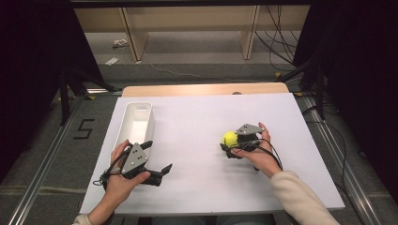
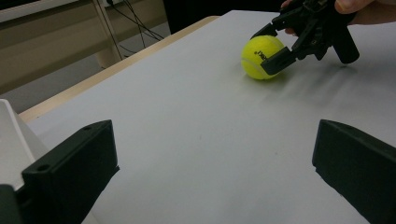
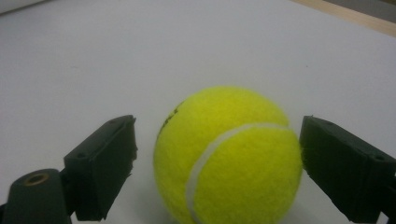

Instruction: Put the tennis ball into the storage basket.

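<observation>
A: How many things sit on the white table (image 1: 197, 187)?

B: Two loose things. One yellow tennis ball (image 1: 229, 138) right of centre, and one long white bin (image 1: 136, 121) along the left side, running near to far.

A: And the tools?

B: Two, one in each hand. The right gripper (image 1: 230, 146) is held by the right hand (image 1: 259, 152) just on the near-right side of the ball. The left gripper (image 1: 157, 158) is in the left hand (image 1: 123, 180), at the near end of the bin.

A: Does the right one have the ball?

B: Not gripped. In the right gripper view the ball (image 3: 229, 156) lies between the two black jaws, resting on the table. There is a clear gap on the left side; the right jaw is at the ball's edge or a hair off it, I cannot tell which. So the jaws are spread a little wider than the ball.

A: Does the other camera agree?

B: In the left gripper view the ball (image 2: 262, 57) rests on the white surface far off to the right, with the right gripper (image 2: 275, 46) around it, one jaw across its front.

A: And the left tool?

B: Spread wide, jaws far apart, nothing between them but bare table. The corner of the bin (image 2: 14, 140) is at the left edge of that view, beside the left jaw
</observation>
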A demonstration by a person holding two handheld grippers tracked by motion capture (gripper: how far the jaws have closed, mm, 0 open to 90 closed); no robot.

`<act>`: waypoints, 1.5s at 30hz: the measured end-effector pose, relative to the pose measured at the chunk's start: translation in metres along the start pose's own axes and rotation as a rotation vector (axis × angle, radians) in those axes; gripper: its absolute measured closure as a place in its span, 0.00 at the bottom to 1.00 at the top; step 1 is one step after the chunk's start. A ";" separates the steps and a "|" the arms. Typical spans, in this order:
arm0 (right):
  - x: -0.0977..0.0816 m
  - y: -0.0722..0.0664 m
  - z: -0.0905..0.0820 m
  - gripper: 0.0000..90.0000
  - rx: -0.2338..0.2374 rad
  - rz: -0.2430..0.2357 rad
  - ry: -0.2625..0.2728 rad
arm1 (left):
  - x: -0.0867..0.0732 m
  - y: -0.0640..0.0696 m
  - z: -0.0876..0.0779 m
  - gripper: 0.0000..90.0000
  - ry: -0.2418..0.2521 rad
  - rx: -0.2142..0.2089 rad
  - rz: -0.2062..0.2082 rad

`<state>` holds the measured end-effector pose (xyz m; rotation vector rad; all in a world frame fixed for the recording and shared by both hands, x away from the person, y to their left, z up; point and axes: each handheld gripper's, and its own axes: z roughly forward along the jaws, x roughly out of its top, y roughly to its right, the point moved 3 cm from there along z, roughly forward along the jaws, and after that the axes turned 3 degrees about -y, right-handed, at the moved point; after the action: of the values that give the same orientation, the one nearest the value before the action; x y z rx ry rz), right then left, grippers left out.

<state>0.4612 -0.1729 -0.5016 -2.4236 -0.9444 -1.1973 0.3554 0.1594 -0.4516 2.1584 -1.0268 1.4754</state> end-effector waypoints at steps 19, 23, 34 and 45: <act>-0.002 -0.001 0.008 0.18 -0.003 -0.008 -0.019 | 0.000 0.001 0.000 0.00 0.000 -0.003 0.001; -0.001 0.000 0.008 0.22 -0.009 0.001 -0.019 | 0.000 0.001 0.000 0.00 0.000 -0.003 0.001; -0.001 0.001 0.007 0.29 -0.030 0.011 -0.015 | 0.000 0.001 -0.001 0.00 0.002 -0.003 0.000; 0.002 0.001 0.005 0.29 -0.022 0.021 -0.008 | 0.000 0.001 -0.001 0.00 0.001 -0.003 0.001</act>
<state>0.4656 -0.1702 -0.5029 -2.4514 -0.9100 -1.1974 0.3543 0.1595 -0.4514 2.1545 -1.0290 1.4742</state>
